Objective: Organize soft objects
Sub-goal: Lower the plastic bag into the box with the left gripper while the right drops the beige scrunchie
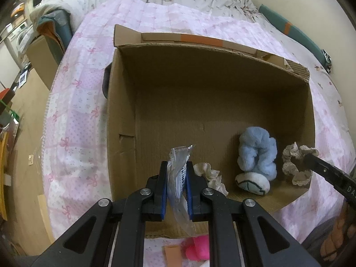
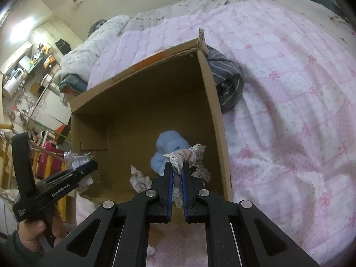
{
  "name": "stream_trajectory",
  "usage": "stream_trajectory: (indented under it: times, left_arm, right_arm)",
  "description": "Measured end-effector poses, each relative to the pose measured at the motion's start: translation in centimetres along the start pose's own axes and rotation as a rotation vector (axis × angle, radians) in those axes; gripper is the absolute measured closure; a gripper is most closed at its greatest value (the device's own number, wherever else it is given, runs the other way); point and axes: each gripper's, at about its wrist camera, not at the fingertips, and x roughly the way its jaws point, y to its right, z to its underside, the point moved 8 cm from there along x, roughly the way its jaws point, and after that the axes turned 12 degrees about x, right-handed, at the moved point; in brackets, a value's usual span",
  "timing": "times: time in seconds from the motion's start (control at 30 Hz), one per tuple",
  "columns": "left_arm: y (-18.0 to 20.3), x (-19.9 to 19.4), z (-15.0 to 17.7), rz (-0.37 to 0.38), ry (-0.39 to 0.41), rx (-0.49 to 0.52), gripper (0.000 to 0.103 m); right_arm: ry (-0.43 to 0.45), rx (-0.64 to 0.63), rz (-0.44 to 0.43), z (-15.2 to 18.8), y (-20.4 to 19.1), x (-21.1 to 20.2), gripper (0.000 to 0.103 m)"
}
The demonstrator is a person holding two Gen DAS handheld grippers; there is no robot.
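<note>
Peeking out at the bottom edge of the left wrist view, a pink soft object (image 1: 198,250) is half hidden behind the claw's arms, and what it is cannot be told. The left claw (image 1: 177,178), low centre, is closed tight on a clear plastic packet (image 1: 179,175) above the near edge of the cardboard box (image 1: 169,93) on the bed (image 1: 75,102). The right claw (image 2: 177,173) is clamped on a lace-trimmed beige scrunchie (image 2: 189,155) over the box's right side. Inside lie a blue fluffy scrunchie (image 1: 258,153), a white stuffed toy (image 1: 252,182) and a cream scrunchie (image 1: 210,174). A hand (image 2: 33,233) grips the left tool at lower left of the right view
</note>
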Motion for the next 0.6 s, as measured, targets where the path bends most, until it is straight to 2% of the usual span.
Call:
stream_trajectory:
  times: [0.23, 0.37, 0.43, 0.47, 0.5, 0.57, 0.6]
  left_arm:
    - [-0.35, 0.47, 0.11, -0.001, -0.018, -0.008, 0.088]
    - [-0.33, 0.46, 0.05, -0.005, -0.018, -0.009, 0.074]
    - [-0.23, 0.36, 0.07, -0.003, -0.021, -0.013, 0.059]
    - [-0.22, 0.29, 0.04, 0.001, -0.02, -0.018, 0.048]
    - [-0.23, 0.13, -0.04, 0.005, -0.013, -0.021, 0.043]
    - [-0.23, -0.14, -0.13, 0.005, 0.0, -0.021, 0.042]
    - [-0.19, -0.19, -0.17, 0.005, 0.001, -0.017, 0.042]
  right_arm:
    - [-0.003, -0.017, 0.024, 0.23, 0.04, 0.31, 0.094]
    - [-0.001, -0.019, 0.024, 0.19, -0.03, 0.3, 0.094]
    - [-0.001, -0.026, 0.027, 0.21, -0.14, 0.36, 0.094]
    - [-0.001, -0.028, 0.027, 0.23, -0.19, 0.39, 0.094]
    - [-0.003, -0.028, 0.024, 0.24, -0.22, 0.38, 0.093]
    - [-0.002, -0.022, 0.018, 0.16, -0.25, 0.36, 0.091]
    - [0.001, -0.018, 0.014, 0.11, -0.28, 0.29, 0.084]
